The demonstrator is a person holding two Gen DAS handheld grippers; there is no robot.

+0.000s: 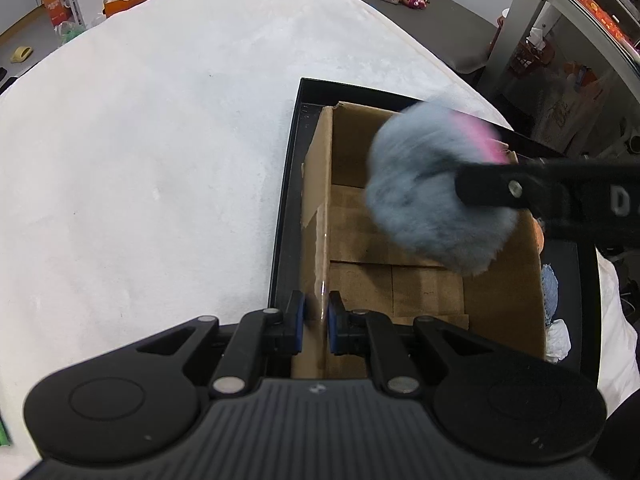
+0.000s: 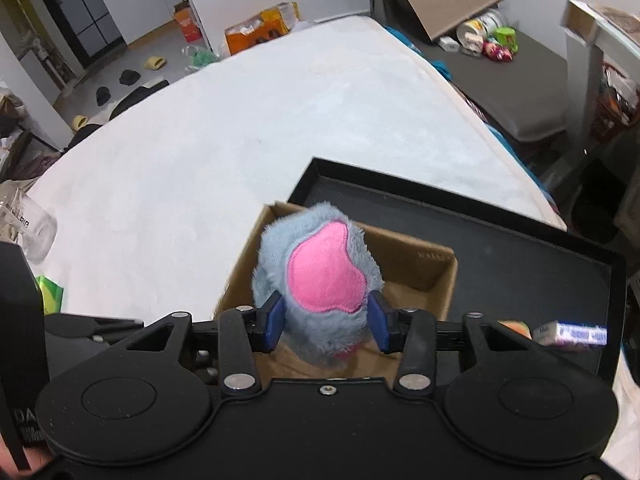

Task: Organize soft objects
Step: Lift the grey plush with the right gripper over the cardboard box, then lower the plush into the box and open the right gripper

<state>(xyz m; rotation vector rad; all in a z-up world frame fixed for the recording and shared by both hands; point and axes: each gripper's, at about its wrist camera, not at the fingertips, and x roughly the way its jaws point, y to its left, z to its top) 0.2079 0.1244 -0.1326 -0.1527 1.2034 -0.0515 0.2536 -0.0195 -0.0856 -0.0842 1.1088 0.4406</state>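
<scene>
Fluffy plush toy [image 2: 320,280], matt cardboard box [image 1: 504,300]

White mattress [image 2: 248,128] ahead of the fingers, grey floor [image 2: 132,60] beyond it with slippers [image 2: 154,63] and orange boxes [image 2: 256,32], white walls, dark low bench [image 2: 520,80] far right holding toys.

Right gripper [image 1: 560,196] body, left wrist view: white letter "D", rest cut off at frame edge.
Left gripper body [image 2: 20,416], right wrist view: white "DA", remainder out of frame.
Clear plastic item [image 2: 24,228] at left edge: dark print, blurred, unreadable.
Small white-blue box [image 2: 572,334] in black tray [image 2: 520,248]: blue print, motion-blurred, illegible.
Orange cartons [image 2: 260,28] on floor: markings too small to read.
</scene>
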